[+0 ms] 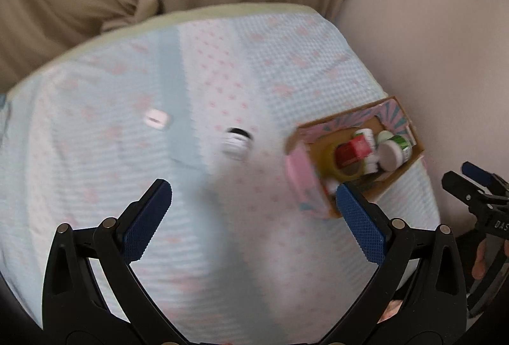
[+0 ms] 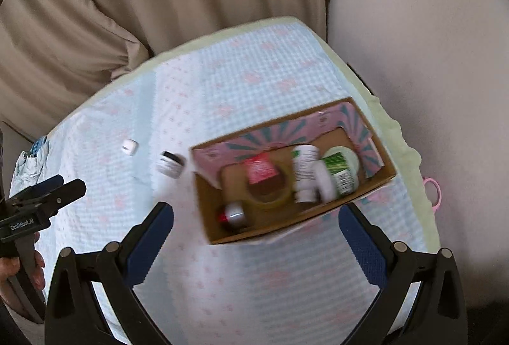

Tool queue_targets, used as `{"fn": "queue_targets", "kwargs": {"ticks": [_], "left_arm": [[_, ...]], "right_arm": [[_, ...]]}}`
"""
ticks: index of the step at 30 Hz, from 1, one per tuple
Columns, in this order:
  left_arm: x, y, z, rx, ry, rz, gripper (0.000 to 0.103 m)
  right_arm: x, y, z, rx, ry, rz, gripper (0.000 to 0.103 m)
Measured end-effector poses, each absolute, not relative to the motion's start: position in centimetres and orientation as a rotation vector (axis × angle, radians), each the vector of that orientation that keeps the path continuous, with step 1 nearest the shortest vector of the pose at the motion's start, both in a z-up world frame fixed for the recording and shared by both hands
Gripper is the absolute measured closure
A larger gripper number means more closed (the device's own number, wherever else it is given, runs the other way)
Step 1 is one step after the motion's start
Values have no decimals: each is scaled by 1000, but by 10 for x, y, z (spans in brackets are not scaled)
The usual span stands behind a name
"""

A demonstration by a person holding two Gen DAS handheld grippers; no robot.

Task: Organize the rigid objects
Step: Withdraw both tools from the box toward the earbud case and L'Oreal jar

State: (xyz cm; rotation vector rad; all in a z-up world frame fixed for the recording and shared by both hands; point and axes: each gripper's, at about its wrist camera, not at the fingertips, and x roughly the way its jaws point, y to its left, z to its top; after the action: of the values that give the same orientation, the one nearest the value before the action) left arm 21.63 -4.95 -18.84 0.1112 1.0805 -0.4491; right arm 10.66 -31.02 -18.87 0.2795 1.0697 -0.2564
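My left gripper (image 1: 254,211) hangs over the bench (image 1: 95,186) with its fingers (image 1: 149,217) spread wide and nothing between them. My right gripper (image 2: 256,236) is the same: its fingers (image 2: 362,243) are wide apart and hold nothing. The bench has a light blue cloth with pink marks on it. A cardboard box (image 2: 378,182) sits near the right edge of the bench, toward the far right corner. Inside it I see a roll of tape (image 2: 270,195), a red packet (image 2: 261,168) on top of the tape, a white bottle (image 2: 303,173), a green and white jar (image 2: 342,170) and a small red and silver thing (image 2: 232,214). Two things lie on the cloth outside the box. A small black and white jar (image 2: 170,165) is just left of the box. A little white case (image 2: 128,147) is farther left. Both are blurry.
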Motion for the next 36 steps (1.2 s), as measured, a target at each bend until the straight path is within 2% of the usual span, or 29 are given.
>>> {"fn": "queue_targets", "kwargs": {"ticks": [6,15,24,30,36], "left_arm": [[239,32,-177,131,1019,-445,0],[315,92,-222,138,1051,-411,0],[402,75,-312,200,1091,-444,0],[444,54,-386,246,1092,-484,2],[470,38,-438,295,1110,-518,9]], "right_arm": [[107,-230,-192,304,1061,-281,0],[141,-162,-228,404,1054,-293,0],[222,-142,-283,424,1057,-328,0],[271,-149,-349,443,1064,-431,0],[302,-152,-399,401,1103,-472,0]]}}
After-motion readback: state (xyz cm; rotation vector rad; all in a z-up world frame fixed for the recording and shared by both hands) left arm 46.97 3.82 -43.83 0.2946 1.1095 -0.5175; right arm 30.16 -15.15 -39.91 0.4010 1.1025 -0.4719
